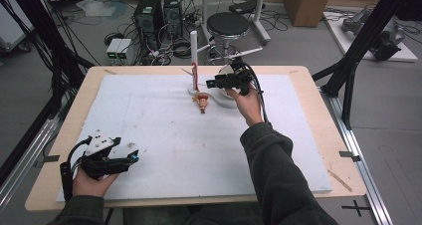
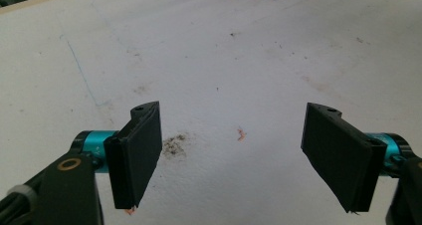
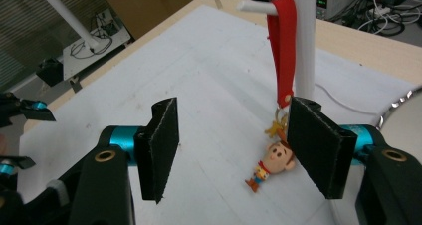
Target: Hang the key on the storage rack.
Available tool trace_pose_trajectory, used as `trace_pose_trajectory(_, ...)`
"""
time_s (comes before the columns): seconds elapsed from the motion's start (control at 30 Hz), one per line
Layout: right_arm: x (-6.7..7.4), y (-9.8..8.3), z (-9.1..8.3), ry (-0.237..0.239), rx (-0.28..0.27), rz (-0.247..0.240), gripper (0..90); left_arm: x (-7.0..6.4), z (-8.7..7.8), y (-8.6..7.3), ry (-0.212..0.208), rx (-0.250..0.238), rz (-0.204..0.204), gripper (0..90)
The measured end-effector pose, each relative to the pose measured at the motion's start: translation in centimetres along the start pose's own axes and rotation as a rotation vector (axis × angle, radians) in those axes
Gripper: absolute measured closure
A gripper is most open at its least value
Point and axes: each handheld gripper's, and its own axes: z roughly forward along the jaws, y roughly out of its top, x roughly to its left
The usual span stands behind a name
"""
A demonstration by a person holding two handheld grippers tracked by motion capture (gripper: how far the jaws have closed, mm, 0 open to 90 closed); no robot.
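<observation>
Right gripper view shows the right tongs (image 3: 231, 155) open and empty beside the keychain figure (image 3: 271, 164), which hangs by its red strap (image 3: 282, 51) from the stand's peg (image 3: 256, 7) near the counter's far edge. A careless withdrawal could snag the strap. The left tongs (image 2: 231, 155) are wide open, empty.

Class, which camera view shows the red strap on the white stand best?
The right gripper view: the red strap hangs large from the stand's peg. The high view shows it tiny; the left gripper view only catches the figure's edge.
</observation>
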Motion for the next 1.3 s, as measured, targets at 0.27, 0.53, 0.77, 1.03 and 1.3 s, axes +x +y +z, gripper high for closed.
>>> trace_pose_trajectory(0.27, -0.8, -1.7, -1.1, -0.001, -0.013, 0.018, 34.4, 0.0, -0.1, 0.0, 0.000, 0.001, -0.002, 24.5)
trace_pose_trajectory(0.53, -1.1, -2.6, -1.8, 0.010, -0.022, 0.011, 32.1, 0.1, -0.2, -0.1, 0.008, 0.005, -0.001, 24.5)
trace_pose_trajectory(0.77, -1.1, -3.3, -2.9, 0.012, -0.040, 0.008, 30.7, 0.0, -0.2, -0.1, 0.008, 0.005, 0.000, 24.5)
trace_pose_trajectory(1.03, -1.5, -4.1, -3.9, 0.007, -0.052, 0.014, 29.0, 0.0, -0.2, -0.2, 0.008, 0.006, -0.004, 24.6)
trace_pose_trajectory(1.3, -1.2, -4.7, -4.5, 0.007, -0.039, 0.007, 27.0, -0.1, -0.5, -0.3, 0.012, 0.005, -0.002, 24.6)
